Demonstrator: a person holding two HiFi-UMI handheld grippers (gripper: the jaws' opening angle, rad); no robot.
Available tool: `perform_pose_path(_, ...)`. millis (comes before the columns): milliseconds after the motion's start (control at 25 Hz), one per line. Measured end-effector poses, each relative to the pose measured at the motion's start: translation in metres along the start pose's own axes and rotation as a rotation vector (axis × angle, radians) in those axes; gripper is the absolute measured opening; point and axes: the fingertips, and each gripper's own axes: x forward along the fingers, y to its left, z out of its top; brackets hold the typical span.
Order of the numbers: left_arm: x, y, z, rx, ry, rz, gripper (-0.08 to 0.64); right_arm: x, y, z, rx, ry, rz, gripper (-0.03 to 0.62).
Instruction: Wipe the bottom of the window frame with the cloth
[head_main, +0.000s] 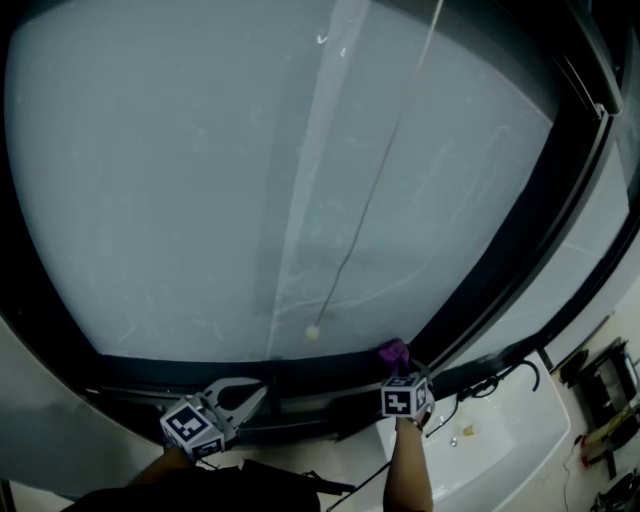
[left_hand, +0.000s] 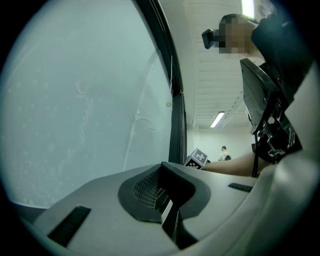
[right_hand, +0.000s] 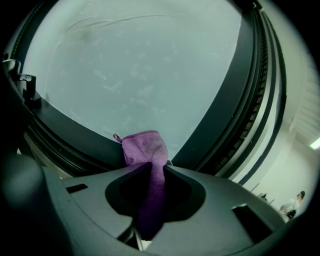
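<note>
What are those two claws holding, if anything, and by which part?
The right gripper pinches the purple cloth by one bunched end; the left gripper, jaws together, holds nothing.

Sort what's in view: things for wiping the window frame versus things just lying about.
Job: purple cloth, right gripper clamping it, bottom of the window frame.
Lying about: blind cord, black cables at right, empty left gripper.

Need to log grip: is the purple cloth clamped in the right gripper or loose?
Clamped: the right gripper has its jaws shut on the purple cloth, bunched end sticking out.
</note>
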Motion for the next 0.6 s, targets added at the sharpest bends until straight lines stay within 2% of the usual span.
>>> perform_pose_path(360,-0.004,-0.002,0.001,0.0,0.009,0.002,0.002,0.006,-0.014,-0.005,0.023,0.013,-0.066,0.074)
perform_pose_path(600,-0.008,-0.002,0.001,0.005,0.012,0.007,0.002,0.01,-0.024,-0.014,0.088,0.023,-0.104,0.074)
